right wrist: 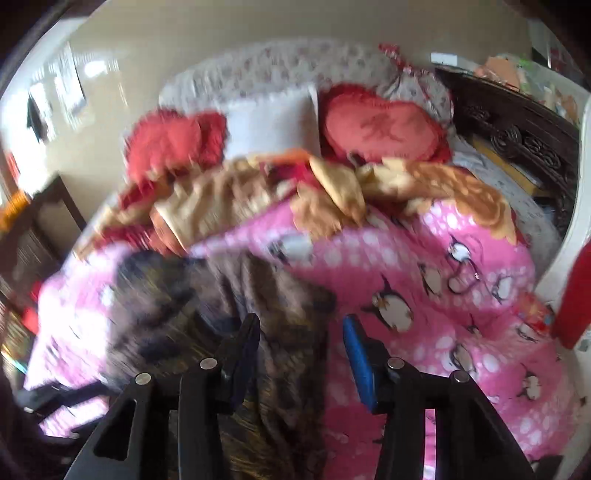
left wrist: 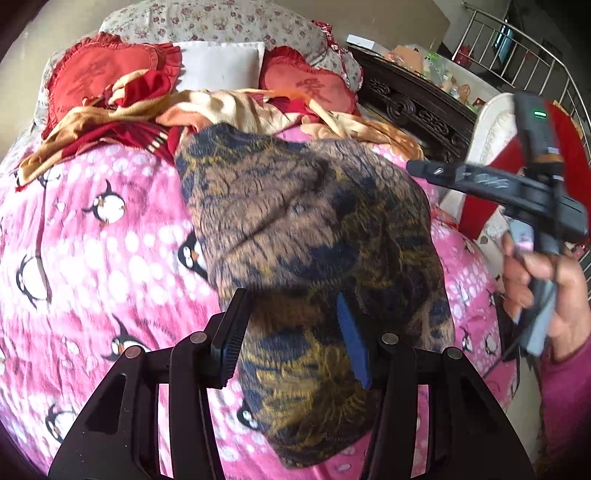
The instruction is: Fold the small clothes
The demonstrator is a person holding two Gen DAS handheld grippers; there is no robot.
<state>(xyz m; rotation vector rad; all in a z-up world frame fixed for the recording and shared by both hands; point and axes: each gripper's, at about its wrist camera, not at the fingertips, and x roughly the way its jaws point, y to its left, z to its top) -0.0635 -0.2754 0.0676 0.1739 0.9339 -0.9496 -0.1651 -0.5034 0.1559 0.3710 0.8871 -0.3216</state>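
Note:
A brown garment (left wrist: 306,229) with navy and yellow patterning lies folded over on the pink penguin blanket (left wrist: 110,258). My left gripper (left wrist: 295,334) hangs just above the garment's near end. Its jaws are open and the cloth lies under the gap, not pinched. A hand (left wrist: 546,291) holds my right gripper (left wrist: 430,170) in the air beside the garment's right edge. The right wrist view is blurred. There the right gripper (right wrist: 301,343) is open over the garment (right wrist: 221,295) where its right edge meets the blanket (right wrist: 424,266), and nothing is gripped.
Bunched orange and red bedding (left wrist: 229,107) lies beyond the garment. Behind it are two red heart cushions (left wrist: 99,70), a white pillow (left wrist: 218,62) and a floral headboard (left wrist: 207,18). Dark carved furniture (left wrist: 413,107) and a metal railing (left wrist: 546,62) stand at the right.

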